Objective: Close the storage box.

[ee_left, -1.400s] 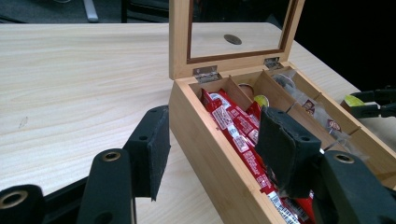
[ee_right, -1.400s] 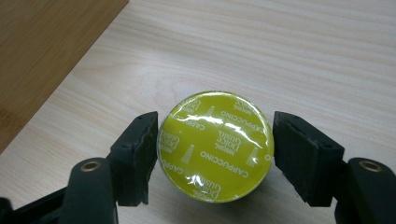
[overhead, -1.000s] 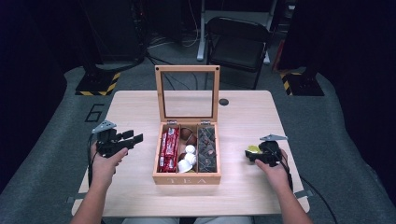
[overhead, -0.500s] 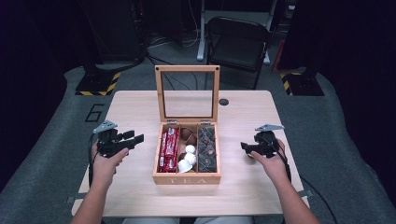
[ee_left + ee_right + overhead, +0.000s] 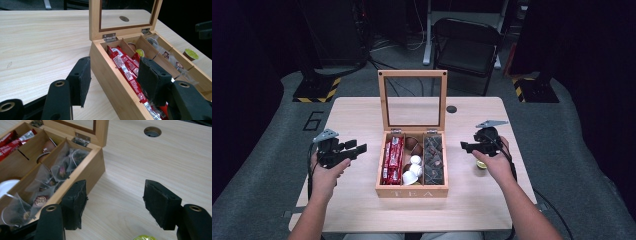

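Yellow-lidded capsule (image 5: 481, 164) sits on bench (image 5: 362, 120), right of wooden tea box (image 5: 412, 190), outside compartments; not yet picked up. Box lid (image 5: 412, 75) stands open; red packets (image 5: 393, 159), white capsules (image 5: 414, 167), tea bags (image 5: 433, 159) already sorted inside. Right hand-held gripper (image 5: 467, 146) hovers just above capsule, jaws spread but just narrowing, nothing between them. Capsule peeks at bottom edge of right gripper view (image 5: 144, 237), below pads. Left hand-held gripper (image 5: 357, 149) holds left of box, jaws half spread, empty. Judgement: capsule pick and drop into box remains.

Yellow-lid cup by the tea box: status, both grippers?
Right gripper open, nothing between the jaws, which have just been closing, above the yellow-lid cup. Cup sits on the table, right of the tea box. Left gripper open, empty. Nothing in the way.
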Action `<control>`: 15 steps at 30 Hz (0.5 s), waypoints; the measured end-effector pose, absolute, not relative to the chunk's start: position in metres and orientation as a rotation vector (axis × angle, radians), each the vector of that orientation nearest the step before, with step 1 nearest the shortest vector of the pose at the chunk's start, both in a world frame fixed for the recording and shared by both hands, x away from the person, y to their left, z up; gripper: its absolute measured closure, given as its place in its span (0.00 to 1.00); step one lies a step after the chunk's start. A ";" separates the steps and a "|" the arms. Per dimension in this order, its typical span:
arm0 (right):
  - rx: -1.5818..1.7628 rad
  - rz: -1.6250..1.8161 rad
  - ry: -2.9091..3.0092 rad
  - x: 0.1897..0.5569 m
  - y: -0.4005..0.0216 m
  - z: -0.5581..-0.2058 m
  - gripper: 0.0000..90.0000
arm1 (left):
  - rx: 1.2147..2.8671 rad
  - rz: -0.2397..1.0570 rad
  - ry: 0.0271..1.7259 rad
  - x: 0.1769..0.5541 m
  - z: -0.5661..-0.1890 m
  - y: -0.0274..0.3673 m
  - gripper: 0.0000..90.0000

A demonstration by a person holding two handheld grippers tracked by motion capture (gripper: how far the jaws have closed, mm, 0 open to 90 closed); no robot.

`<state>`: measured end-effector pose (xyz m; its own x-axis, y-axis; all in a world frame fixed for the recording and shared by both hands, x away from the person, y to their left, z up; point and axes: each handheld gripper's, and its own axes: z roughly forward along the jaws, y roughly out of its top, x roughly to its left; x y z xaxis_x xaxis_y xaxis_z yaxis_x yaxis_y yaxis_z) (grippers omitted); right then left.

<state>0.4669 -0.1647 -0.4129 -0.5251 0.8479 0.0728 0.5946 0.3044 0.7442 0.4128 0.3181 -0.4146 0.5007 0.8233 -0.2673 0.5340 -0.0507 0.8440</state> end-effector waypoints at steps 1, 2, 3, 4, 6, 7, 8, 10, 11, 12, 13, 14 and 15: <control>1.289 1.068 2.246 0.468 -0.164 -0.411 0.39 | 1.720 0.354 1.159 0.413 -0.415 0.318 0.49; 1.288 1.068 2.243 0.468 -0.162 -0.409 0.39 | 1.720 0.354 1.159 0.413 -0.415 0.318 0.49; 1.288 1.068 2.243 0.468 -0.162 -0.409 0.39 | 1.721 0.356 1.160 0.413 -0.415 0.317 0.49; 1.277 1.066 2.247 0.469 -0.159 -0.406 0.39 | 1.720 0.355 1.158 0.413 -0.415 0.317 0.49; 1.274 1.070 2.250 0.471 -0.156 -0.402 0.39 | 1.723 0.354 1.158 0.412 -0.415 0.317 0.49; 1.262 1.071 2.254 0.472 -0.154 -0.400 0.39 | 1.725 0.354 1.156 0.412 -0.415 0.316 0.49; 1.262 1.074 2.254 0.472 -0.152 -0.397 0.39 | 1.727 0.354 1.154 0.412 -0.415 0.316 0.49; 1.252 1.086 2.261 0.474 -0.148 -0.394 0.39 | 1.730 0.355 1.152 0.412 -0.415 0.315 0.49; 1.242 1.087 2.267 0.475 -0.146 -0.392 0.39 | 1.732 0.351 1.154 0.412 -0.415 0.315 0.49; 1.231 1.094 2.274 0.477 -0.143 -0.390 0.39 | 1.733 0.351 1.154 0.412 -0.416 0.315 0.49; 1.231 1.094 2.274 0.477 -0.143 -0.390 0.39 | 1.734 0.350 1.156 0.412 -0.416 0.315 0.49; 1.229 1.092 2.280 0.478 -0.141 -0.388 0.39 | 1.734 0.350 1.155 0.412 -0.416 0.314 0.49; 1.223 1.095 2.284 0.480 -0.139 -0.386 0.39 | 1.733 0.351 1.155 0.413 -0.416 0.314 0.49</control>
